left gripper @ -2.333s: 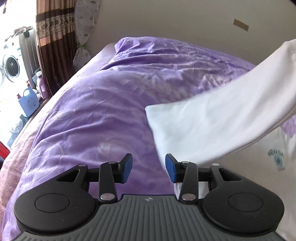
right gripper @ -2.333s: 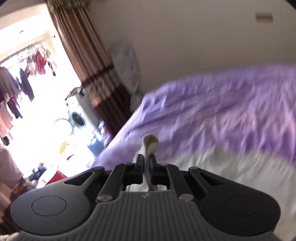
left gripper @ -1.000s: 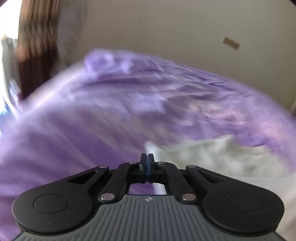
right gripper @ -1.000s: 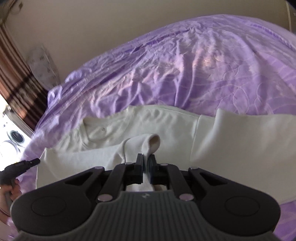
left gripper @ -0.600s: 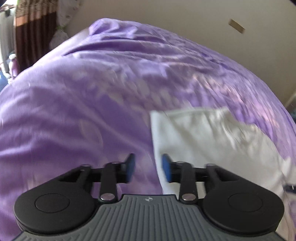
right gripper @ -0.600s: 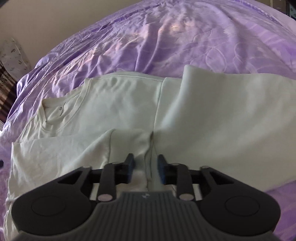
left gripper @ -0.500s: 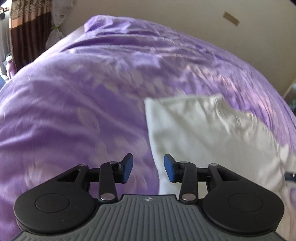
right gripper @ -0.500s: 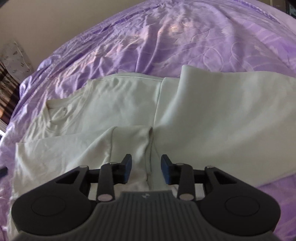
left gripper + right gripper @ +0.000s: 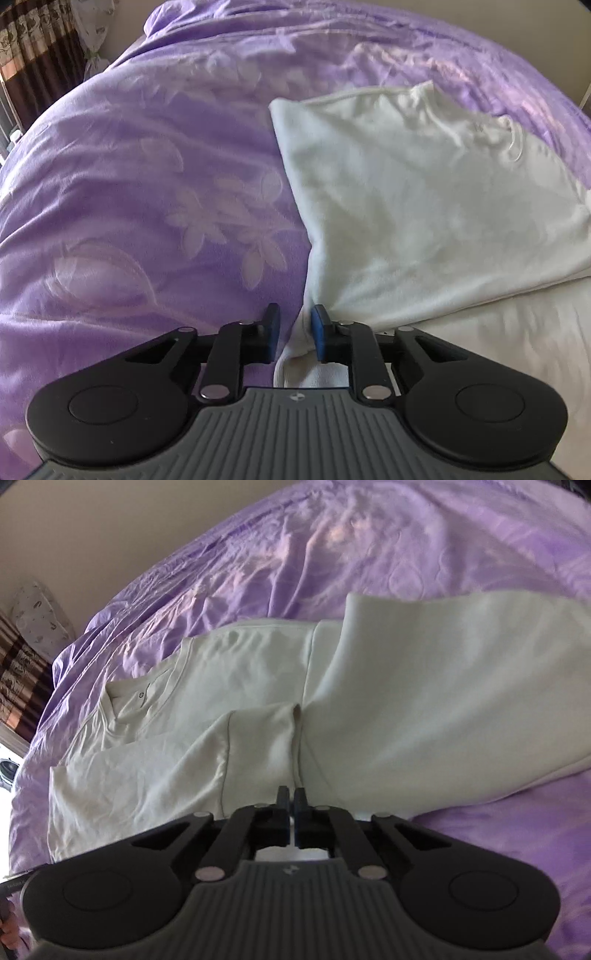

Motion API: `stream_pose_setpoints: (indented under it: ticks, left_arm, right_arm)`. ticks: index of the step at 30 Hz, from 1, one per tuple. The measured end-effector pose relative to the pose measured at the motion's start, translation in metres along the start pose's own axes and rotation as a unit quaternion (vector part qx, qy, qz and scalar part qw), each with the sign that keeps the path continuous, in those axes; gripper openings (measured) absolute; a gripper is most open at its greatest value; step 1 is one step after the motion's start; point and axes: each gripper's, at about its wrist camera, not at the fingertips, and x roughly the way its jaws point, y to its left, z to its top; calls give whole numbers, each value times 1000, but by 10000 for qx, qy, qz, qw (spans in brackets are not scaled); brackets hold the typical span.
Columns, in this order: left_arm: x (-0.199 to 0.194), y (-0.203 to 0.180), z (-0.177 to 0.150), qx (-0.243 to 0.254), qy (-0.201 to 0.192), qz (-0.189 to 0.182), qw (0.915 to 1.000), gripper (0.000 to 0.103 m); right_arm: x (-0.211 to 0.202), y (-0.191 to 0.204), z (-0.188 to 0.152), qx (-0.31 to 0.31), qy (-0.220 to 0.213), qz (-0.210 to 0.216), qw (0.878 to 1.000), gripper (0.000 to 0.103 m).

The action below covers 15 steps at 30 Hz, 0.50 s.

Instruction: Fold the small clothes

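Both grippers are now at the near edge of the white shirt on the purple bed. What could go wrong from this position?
The left gripper is closing with only a thin edge of the shirt between its fingers, so the cloth may slip out or bunch. The right gripper looks shut near the folded sleeve; it may lift only one layer and undo the fold. Either may also catch the purple bedcover.

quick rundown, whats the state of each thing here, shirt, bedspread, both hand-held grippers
white shirt: lying on the bed, partly folded, one sleeve laid over the body
purple bedspread: spread over the bed, wrinkled
left hand-held gripper: jaws closing, shirt edge between them, pads not yet pressing from both sides
right hand-held gripper: shut on a fold of the white shirt
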Motion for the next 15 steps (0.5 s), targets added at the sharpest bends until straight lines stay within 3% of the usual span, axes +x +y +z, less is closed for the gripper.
stream_pose_setpoints:
  ticks: [3, 5, 9, 13, 15]
  left_arm:
    - [1, -5, 1, 120, 145, 181, 9997, 22]
    - [0, -7, 4, 108, 233, 271, 9993, 23]
    - [-20, -16, 8, 220, 252, 538, 9980, 26]
    - [-49, -17, 9, 400, 153, 640, 9970, 26]
    - [-62, -17, 10, 412, 101, 714, 9965, 27]
  right_arm:
    - [3, -2, -5, -258, 81, -255, 9993, 0]
    - [9, -3, -8, -415, 119, -695, 9967, 0]
    - [-3, -15, -11, -155, 233, -404, 9988, 0]
    - [-30, -11, -11, -556, 147, -269, 9980, 2]
    - [-41, -13, -9, -733, 155, -298, 9967, 21]
